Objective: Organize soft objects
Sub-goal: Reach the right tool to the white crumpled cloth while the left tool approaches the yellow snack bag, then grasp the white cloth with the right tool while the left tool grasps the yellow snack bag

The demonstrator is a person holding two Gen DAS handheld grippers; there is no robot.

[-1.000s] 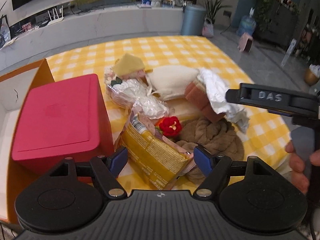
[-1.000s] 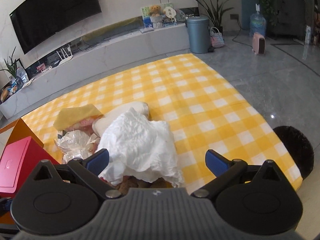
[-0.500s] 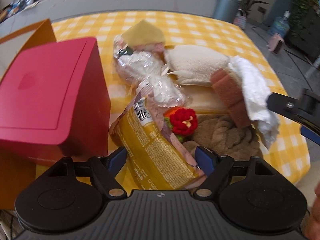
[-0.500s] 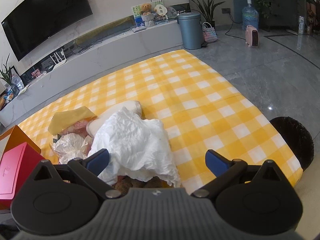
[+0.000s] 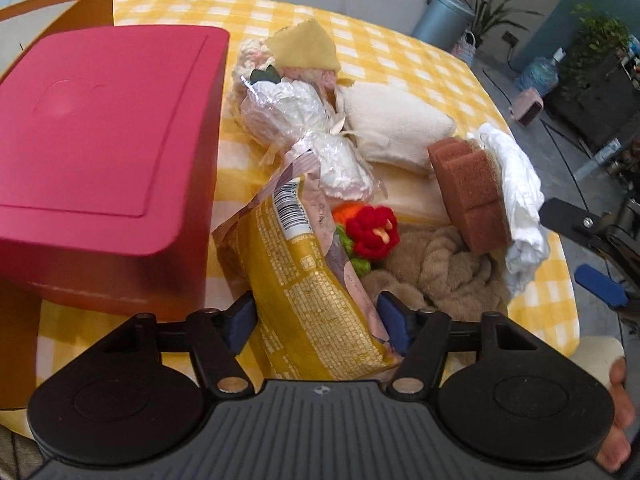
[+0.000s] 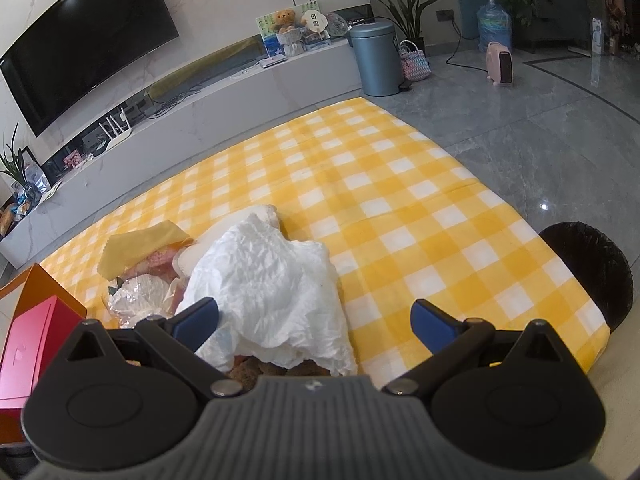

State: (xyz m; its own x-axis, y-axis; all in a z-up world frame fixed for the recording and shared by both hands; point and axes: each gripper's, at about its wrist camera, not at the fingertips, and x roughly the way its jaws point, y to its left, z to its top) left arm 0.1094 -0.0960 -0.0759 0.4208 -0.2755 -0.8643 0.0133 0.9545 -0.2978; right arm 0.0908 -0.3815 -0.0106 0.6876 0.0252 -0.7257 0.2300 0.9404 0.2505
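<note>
Yellow snack bag [image 5: 316, 300] sits between the closing left hand-held gripper [image 5: 318, 326] pads.

Yellow packet [image 5: 308, 280] base hidden behind tongs, orange box [image 5: 80, 4] cropped

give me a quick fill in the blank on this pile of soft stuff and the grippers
1. The left gripper has its jaws around the ____ snack bag.
2. The knitted flower beside that bag is ____.
3. The brown sponge leans against a crumpled ____ cloth.
4. The right gripper stands ____, with nothing pinched between its pads.

Missing words: yellow; red; white; open
</note>
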